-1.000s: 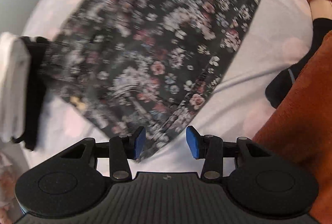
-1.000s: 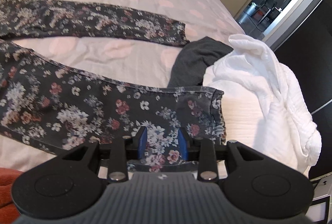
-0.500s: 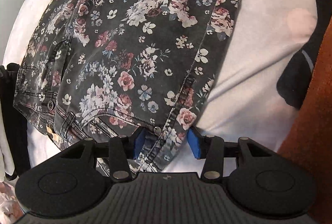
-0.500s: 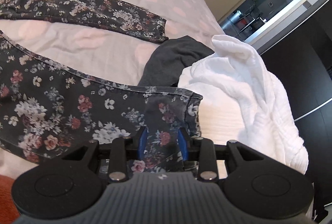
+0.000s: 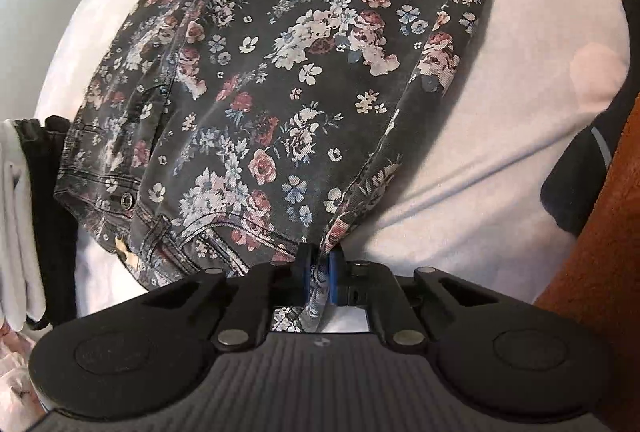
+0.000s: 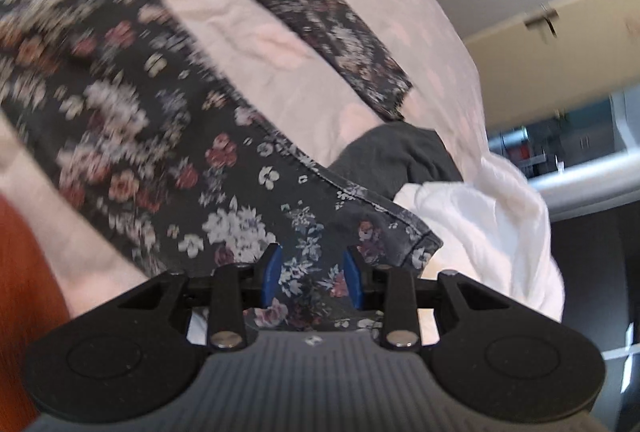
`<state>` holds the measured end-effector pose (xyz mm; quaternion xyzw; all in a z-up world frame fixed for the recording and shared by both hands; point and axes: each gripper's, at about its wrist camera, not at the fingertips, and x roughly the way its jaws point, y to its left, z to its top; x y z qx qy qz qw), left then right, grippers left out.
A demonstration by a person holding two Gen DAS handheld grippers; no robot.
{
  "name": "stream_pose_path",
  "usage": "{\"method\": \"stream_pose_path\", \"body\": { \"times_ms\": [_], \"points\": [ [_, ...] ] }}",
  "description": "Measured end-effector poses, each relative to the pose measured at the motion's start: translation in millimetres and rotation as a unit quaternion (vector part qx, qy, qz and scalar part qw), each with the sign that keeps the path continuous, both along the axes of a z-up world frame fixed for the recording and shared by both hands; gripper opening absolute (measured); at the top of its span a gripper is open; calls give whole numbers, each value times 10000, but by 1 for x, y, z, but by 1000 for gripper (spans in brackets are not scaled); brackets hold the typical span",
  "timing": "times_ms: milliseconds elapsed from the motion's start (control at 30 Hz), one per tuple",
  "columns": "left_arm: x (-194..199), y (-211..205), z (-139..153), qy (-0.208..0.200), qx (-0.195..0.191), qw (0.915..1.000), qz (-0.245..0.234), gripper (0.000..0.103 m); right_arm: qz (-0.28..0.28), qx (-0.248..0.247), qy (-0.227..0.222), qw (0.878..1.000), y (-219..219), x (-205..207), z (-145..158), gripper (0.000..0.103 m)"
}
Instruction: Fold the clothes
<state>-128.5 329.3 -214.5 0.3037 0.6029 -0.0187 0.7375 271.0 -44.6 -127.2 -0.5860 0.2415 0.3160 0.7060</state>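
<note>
Bed (image 5: pixel 500 160) with pale sheet, faint pink spots printed across it; sheet lightly creased.

Dark floral trousers (image 5: pixel 280 72) lie spread on the bed, waistband end with button and pocket seams near the near edge in the left wrist view. In the right wrist view (blurred) the two legs (image 6: pixel 120 92) run apart across the sheet, bare sheet (image 6: pixel 240 44) between them; far leg's hem lies toward the bed's far edge.

Dark grey garment (image 6: pixel 396 152) lies bunched on the bed just past the near leg's hem, touching a white towel-like heap (image 6: pixel 500 224) at the bed's edge.

Folded white (image 5: pixel 16 224) and black (image 5: pixel 52 192) fabric at the left edge beside the waistband.
</note>
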Motion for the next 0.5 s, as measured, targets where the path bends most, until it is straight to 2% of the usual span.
{"method": "stream_pose_path", "body": {
  "times_ms": [133,233,400,500],
  "points": [
    [2,-2,-5,19,43,10000,63,12,409,-376,-140,9984,-5,-5,-2,40],
    [1,-4,-9,47,155,9998,-87,19,652,-482,-227,9965,-9,-10,0,40],
    [-3,-4,-9,111,217,9991,-357,21,1062,-801,-353,9905,-17,-19,-3,40],
    [-3,0,-9,210,178,9980,-571,22,1092,-886,-363,9894,-21,-20,-3,40]
  ]
}}
